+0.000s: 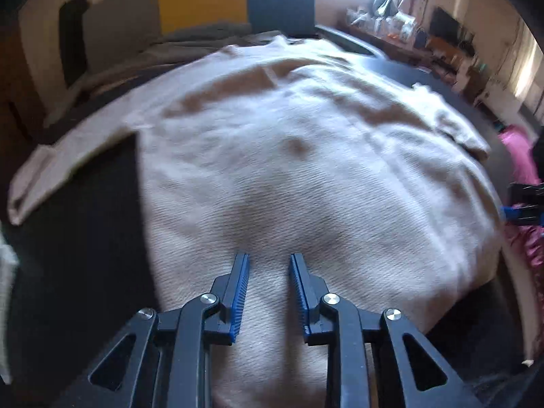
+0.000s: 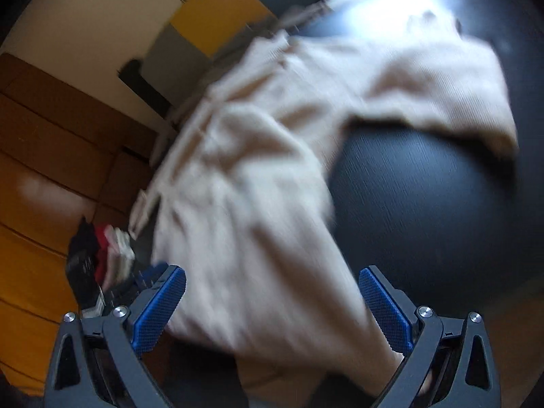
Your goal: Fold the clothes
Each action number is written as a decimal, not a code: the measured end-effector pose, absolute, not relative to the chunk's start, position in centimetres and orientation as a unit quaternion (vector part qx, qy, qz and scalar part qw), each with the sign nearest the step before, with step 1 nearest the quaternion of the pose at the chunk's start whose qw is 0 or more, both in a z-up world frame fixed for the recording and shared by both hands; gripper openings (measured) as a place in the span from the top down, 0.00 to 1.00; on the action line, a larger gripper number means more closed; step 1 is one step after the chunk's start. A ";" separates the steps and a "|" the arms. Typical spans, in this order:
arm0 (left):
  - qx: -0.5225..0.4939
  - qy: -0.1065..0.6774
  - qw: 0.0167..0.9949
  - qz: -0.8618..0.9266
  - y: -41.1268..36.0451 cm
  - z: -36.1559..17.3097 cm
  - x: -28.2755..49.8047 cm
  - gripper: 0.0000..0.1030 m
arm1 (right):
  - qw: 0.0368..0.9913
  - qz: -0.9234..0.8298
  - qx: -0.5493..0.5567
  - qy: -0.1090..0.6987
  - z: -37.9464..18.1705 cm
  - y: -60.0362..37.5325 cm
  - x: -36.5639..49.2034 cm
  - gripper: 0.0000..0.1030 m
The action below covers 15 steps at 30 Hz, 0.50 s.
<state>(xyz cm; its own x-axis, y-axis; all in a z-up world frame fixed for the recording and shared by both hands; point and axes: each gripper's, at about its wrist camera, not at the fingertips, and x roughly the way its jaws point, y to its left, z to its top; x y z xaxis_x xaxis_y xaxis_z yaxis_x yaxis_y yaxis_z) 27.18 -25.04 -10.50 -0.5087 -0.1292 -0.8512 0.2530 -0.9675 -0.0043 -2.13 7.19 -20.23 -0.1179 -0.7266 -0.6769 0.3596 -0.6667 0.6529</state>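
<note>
Both grippers are seen from their own wrist cameras above a cream shirt [image 1: 289,156] spread on a dark round table [image 1: 85,224]. Low in the left wrist view, the left gripper [image 1: 269,261] is held with its blue pads [image 1: 238,292] a narrow gap apart; only the shirt's surface shows through that gap, and no cloth is pinched. At the bottom of the right wrist view, the right gripper [image 2: 272,278] is spread wide, and the blurred lower part of the shirt [image 2: 258,176] passes between its pads [image 2: 384,306] without being pressed. A blue tip of the right gripper [image 1: 523,207] is also caught at the right edge of the left wrist view, beside the shirt.

In the left view the shirt fills the centre, one sleeve [image 1: 68,159] reaching out to the left edge of the table. In the right view the other sleeve [image 2: 452,95] lies across the upper right, with bare table [image 2: 425,204] below it.

No container can be made out. A stack of folded clothes [image 2: 108,255] in black, red and white is seen at the lower left of the right view, too blurred for more to be told.
</note>
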 end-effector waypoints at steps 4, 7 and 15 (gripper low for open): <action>0.494 0.032 0.172 -0.851 -27.6 -10.8 27.6 0.73 | 0.423 -0.691 0.547 -0.211 -20.6 5.1 -0.3 0.00; 0.495 -0.001 0.208 -0.844 -28.3 -11.0 27.9 0.70 | 0.509 -0.630 0.543 -0.221 -19.4 0.1 1.1 0.00; 0.480 0.064 0.236 -0.842 -30.4 -11.6 29.6 0.66 | 0.587 -0.582 0.546 -0.135 -18.1 -9.0 4.7 0.00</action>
